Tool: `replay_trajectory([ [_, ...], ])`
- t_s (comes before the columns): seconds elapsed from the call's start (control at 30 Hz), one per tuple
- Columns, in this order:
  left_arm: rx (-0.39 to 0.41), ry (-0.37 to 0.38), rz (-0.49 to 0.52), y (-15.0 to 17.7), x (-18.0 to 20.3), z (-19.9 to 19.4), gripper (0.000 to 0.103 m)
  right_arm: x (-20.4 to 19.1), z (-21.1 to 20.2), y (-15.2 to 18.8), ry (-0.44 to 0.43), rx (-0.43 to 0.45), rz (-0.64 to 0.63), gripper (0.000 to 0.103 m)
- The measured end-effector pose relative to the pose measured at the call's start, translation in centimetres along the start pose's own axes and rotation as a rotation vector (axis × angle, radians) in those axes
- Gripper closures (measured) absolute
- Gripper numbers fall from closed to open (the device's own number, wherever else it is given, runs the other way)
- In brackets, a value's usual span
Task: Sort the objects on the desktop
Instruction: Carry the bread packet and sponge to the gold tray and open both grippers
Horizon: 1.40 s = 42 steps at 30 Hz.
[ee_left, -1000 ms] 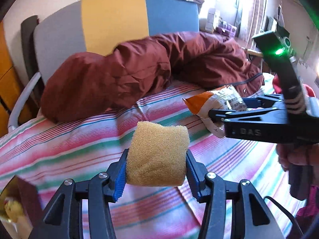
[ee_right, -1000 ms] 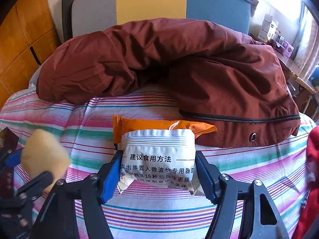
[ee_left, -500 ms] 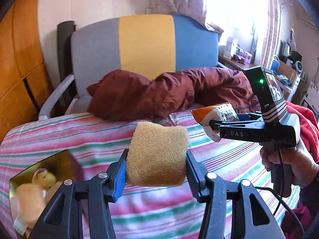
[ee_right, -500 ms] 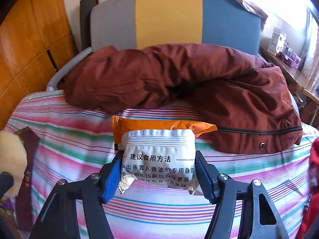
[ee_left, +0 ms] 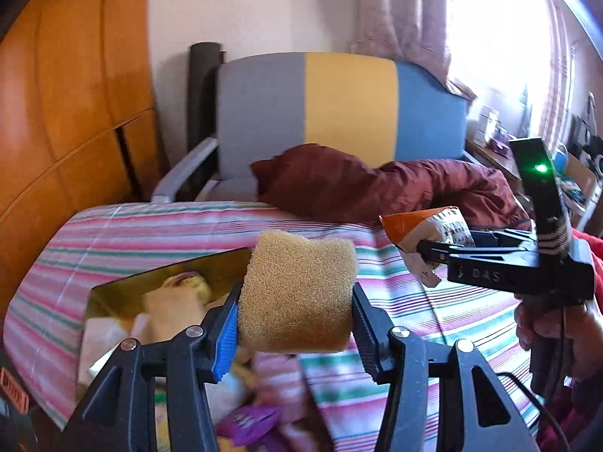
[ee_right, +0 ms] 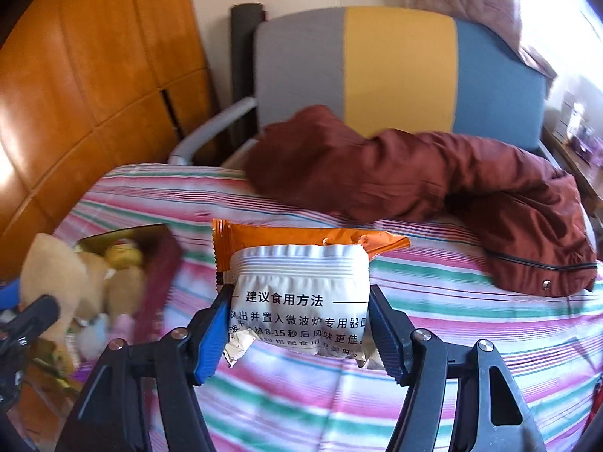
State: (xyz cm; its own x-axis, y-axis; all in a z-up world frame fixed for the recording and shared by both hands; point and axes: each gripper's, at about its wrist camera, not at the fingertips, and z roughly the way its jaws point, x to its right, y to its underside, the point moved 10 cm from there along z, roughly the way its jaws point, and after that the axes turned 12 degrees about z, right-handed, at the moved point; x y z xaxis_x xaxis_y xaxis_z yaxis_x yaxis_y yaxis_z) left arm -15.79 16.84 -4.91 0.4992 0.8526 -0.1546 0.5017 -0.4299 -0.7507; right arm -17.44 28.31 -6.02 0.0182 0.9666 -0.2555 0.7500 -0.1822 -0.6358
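Observation:
My left gripper (ee_left: pixel 296 324) is shut on a tan sponge (ee_left: pixel 297 290), held in the air just over the near side of a gold-lined box (ee_left: pixel 158 277) full of mixed items. My right gripper (ee_right: pixel 299 329) is shut on an orange and white snack packet (ee_right: pixel 301 293) with printed text, above the striped cloth (ee_right: pixel 433 346). In the left wrist view the right gripper (ee_left: pixel 433 254) and its packet (ee_left: pixel 429 229) hang to the right of the sponge. The box (ee_right: pixel 124 237) lies left of the packet in the right wrist view, and the sponge (ee_right: pixel 56 282) shows at that view's left edge.
A maroon jacket (ee_right: pixel 433 180) lies across the back of the striped surface, before a grey, yellow and blue chair (ee_right: pixel 399 71). Orange wooden panels (ee_left: pixel 75 113) stand on the left. A hand (ee_left: pixel 557 335) grips the right tool's handle. A cluttered desk (ee_left: pixel 573 173) sits far right.
Both grippers have moved left and up with their loads. The gold-lined box has come into view beneath the sponge, and the jacket and chair now sit farther back.

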Motion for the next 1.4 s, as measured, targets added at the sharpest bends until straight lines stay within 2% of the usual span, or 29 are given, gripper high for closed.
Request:
replay_trajectory([
  [0.4, -0.016, -0.117, -0.134, 5.5, -8.6, -3.7, 0.050, -12.5, -0.8, 2.9, -0.158, -0.010, -0.036, 0.035],
  [0.7, -0.088, -0.178, -0.226, 11.0, -13.6, -3.2, 0.050, -19.4, 0.4, 5.6, -0.200, -0.065, -0.127, 0.035],
  [0.93, -0.159, -0.189, -0.275, 14.3, -15.5, -0.8, 0.050, -21.2, 2.9, 7.5, -0.187, -0.128, -0.157, 0.035],
  [1.2, -0.205, -0.209, -0.231, 14.8, -15.3, 2.7, 0.050, -20.9, 7.3, 6.7, -0.092, -0.156, -0.167, 0.035],
  [1.3, -0.216, -0.214, -0.246, 14.5, -15.7, 3.5, 0.049, -20.5, 8.3, 6.4, -0.081, -0.168, -0.163, 0.034],
  [1.4, -0.197, -0.216, -0.253, 14.1, -15.7, 2.9, 0.046, -20.9, 7.6, 6.7, -0.101, -0.164, -0.193, 0.033],
])
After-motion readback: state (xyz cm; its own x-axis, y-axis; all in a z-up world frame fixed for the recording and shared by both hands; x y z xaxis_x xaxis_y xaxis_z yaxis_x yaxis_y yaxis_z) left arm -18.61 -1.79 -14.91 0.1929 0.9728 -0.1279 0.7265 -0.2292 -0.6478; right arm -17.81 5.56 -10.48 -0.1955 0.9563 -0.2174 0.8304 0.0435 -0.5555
